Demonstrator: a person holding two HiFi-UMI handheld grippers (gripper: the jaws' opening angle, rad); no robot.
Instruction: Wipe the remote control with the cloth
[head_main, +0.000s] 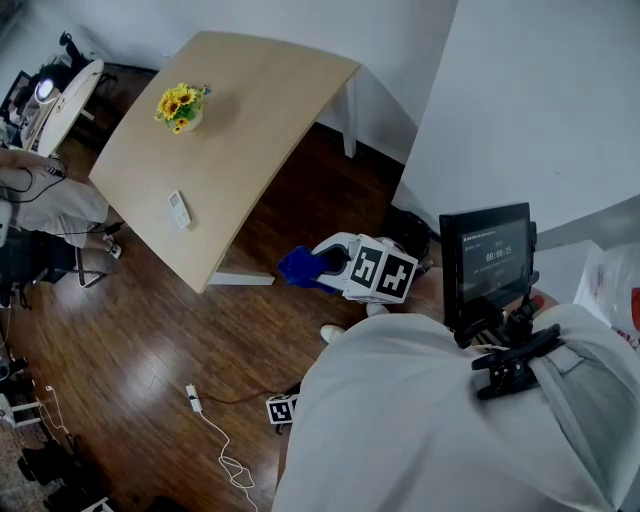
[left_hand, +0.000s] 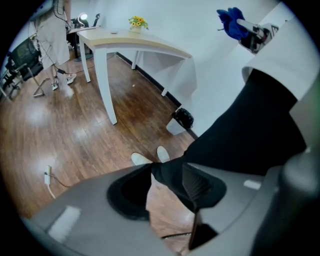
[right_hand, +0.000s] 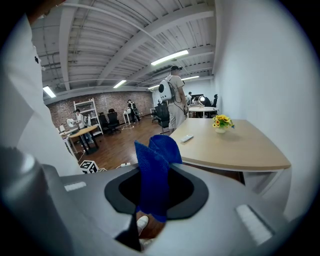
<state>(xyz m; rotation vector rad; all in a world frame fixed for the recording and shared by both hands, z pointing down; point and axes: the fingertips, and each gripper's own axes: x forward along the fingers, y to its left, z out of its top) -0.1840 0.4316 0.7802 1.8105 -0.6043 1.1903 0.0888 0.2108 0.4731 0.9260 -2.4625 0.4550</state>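
Observation:
The white remote control (head_main: 178, 209) lies on the light wooden table (head_main: 250, 110), far from both grippers; in the right gripper view the remote control (right_hand: 186, 138) is small, on the table's (right_hand: 240, 150) near side. My right gripper (head_main: 318, 266) is shut on a blue cloth (head_main: 298, 268) and is held over the floor beside the table. The cloth (right_hand: 152, 165) stands up between that gripper's (right_hand: 151, 192) jaws. My left gripper (left_hand: 170, 189) is shut with nothing in it and points down at the floor, a black trouser leg (left_hand: 240, 135) and white shoes (left_hand: 150, 156). In the head view only its marker cube (head_main: 282, 409) shows.
A pot of yellow flowers (head_main: 181, 106) stands on the table. A white power strip (head_main: 194, 398) with its cable lies on the wooden floor. A black bin (left_hand: 183, 117) sits by the wall. A screen (head_main: 487, 262) is clamped at my chest. People and office chairs (right_hand: 172, 102) are beyond.

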